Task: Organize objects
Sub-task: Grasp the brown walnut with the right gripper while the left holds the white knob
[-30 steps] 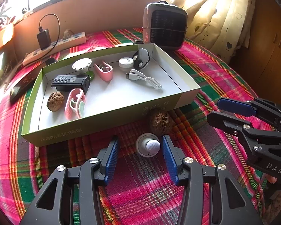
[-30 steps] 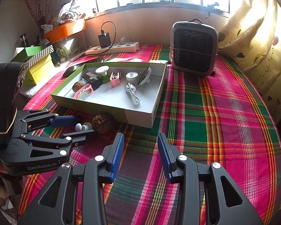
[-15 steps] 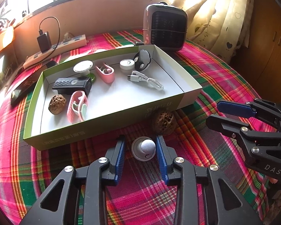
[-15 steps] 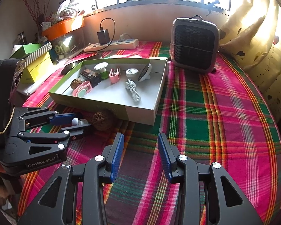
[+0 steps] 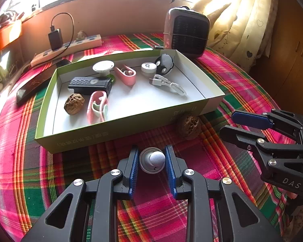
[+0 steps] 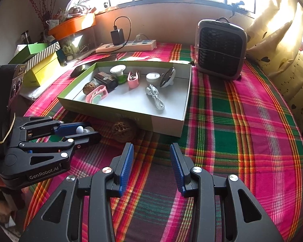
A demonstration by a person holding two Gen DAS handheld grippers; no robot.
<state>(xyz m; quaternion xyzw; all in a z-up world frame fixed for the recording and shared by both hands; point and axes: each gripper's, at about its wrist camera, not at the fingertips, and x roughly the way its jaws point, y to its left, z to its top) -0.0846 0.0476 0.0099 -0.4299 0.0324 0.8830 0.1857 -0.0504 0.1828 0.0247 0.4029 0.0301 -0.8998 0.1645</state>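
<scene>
A small white round knob (image 5: pixel 152 160) sits on the plaid cloth just in front of the green-edged box (image 5: pixel 111 135). My left gripper (image 5: pixel 151 154) is closing around the knob, its blue pads touching both sides; it shows at the left of the right wrist view too (image 6: pixel 84 130). A brown walnut (image 5: pixel 188 124) lies against the box's front wall, to the knob's right. Inside the box are another walnut (image 5: pixel 73 103), pink clips (image 5: pixel 97 106), a black device (image 5: pixel 89 83) and a white cable (image 5: pixel 167 83). My right gripper (image 6: pixel 151 155) hangs open over bare cloth.
A grey heater (image 5: pixel 186 33) stands behind the box at the right. A power strip (image 5: pixel 70 46) with a charger lies along the back wall, and a dark phone (image 5: pixel 30 89) lies left of the box. Coloured boxes (image 6: pixel 40 60) are stacked at the far left. Curtains hang on the right.
The left gripper's jaws have come together from wide apart onto the white knob. The right gripper has stayed where it was, equally open.
</scene>
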